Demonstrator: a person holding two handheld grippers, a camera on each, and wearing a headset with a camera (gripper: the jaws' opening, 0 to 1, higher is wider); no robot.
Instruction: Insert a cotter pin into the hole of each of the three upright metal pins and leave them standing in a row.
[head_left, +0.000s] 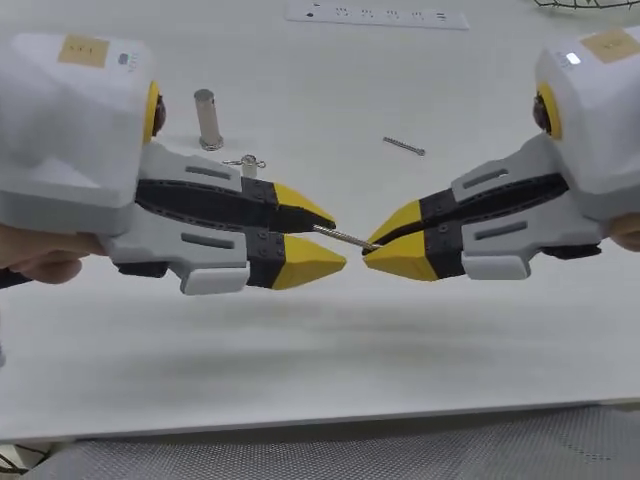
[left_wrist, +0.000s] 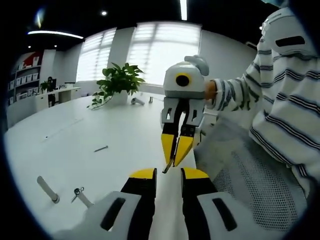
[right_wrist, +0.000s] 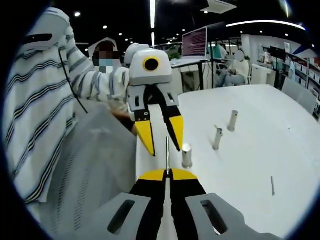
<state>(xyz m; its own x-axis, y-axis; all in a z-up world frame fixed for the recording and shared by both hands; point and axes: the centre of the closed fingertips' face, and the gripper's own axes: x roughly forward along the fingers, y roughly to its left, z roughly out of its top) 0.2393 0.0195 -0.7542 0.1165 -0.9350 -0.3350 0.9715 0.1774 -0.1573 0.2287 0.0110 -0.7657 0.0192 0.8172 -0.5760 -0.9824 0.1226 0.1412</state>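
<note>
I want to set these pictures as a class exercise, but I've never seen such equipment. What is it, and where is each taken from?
No robot: a person holds a two-jaw gripper in each hand. One picture comes from a headset camera looking down; the other two from cameras riding on each gripper. The right gripper is shut on a cotter pin; the left gripper faces it, open. On the white table stand three metal pins, and a spare cotter pin lies loose.
</note>
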